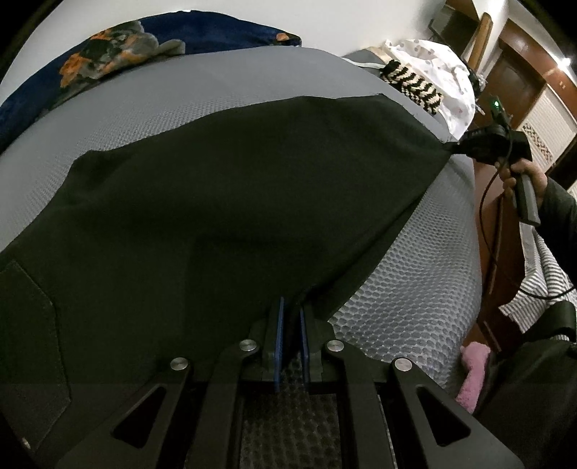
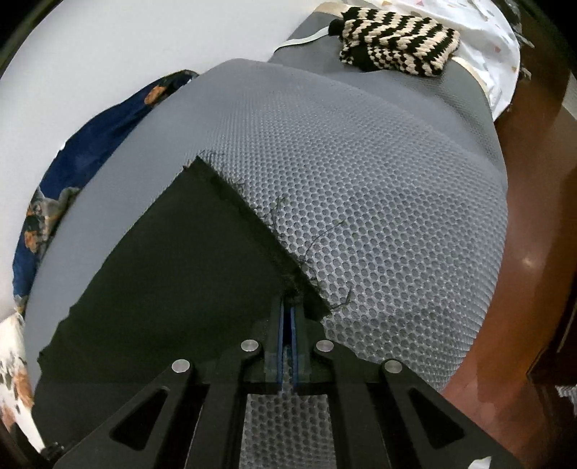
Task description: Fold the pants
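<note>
One pair of black pants (image 1: 223,202) lay spread on the grey mattress (image 2: 378,202). Two grippers clamped its near edge: left gripper (image 1: 291,310), right gripper (image 2: 288,306).

Matt black woven cloth on the pants (image 1: 223,202), with a frayed, thready hem (image 2: 252,220) shedding loose strands. Grey honeycomb mesh fabric on the mattress cover (image 2: 378,202), kinda bumpy and soft-looking. Chunky black-and-cream knit (image 2: 396,43) up top, next to thin white printed cloth (image 1: 432,61). Fuzzy navy blanket (image 1: 223,32) with orange print. Glossy dark brown wood on the bed frame (image 2: 533,231). Matt black plastic on the left gripper (image 1: 290,317), blue rubbery pads (image 1: 279,339), shiny metal pins (image 1: 249,345).
</note>
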The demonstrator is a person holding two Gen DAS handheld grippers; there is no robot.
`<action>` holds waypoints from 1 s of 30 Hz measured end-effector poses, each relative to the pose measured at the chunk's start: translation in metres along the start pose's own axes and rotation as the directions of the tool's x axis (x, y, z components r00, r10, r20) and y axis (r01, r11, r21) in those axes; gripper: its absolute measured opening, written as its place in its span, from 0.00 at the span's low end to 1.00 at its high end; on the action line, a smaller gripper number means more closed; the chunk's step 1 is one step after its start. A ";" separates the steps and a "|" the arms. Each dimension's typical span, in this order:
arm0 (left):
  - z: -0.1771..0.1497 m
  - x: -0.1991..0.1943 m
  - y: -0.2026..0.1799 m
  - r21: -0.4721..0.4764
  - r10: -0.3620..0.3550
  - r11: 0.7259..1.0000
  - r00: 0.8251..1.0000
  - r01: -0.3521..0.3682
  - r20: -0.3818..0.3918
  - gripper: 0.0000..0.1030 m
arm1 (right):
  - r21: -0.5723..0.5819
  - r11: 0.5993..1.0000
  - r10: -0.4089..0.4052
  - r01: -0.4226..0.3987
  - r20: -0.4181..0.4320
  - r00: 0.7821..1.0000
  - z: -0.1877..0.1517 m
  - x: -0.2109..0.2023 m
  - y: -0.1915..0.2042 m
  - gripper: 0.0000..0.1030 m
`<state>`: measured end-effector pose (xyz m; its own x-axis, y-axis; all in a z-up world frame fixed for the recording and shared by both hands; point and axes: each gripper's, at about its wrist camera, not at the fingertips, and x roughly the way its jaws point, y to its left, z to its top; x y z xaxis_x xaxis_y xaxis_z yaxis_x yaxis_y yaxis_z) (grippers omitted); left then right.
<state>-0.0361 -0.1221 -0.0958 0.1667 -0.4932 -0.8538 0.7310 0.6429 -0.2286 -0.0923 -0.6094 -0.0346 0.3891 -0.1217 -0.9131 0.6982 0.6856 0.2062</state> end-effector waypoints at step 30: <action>0.029 -0.030 0.072 -0.390 0.051 0.921 0.994 -0.010 0.096 0.44 | -0.234 0.933 0.211 -0.274 -0.259 0.942 0.121 0.095 0.080 0.25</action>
<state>0.0308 -0.0784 -0.0734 0.2670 -0.5138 -0.8153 0.4136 0.8252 -0.3847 0.0730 -0.6533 -0.0618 0.3585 0.2163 -0.9081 0.4038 0.8411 0.3598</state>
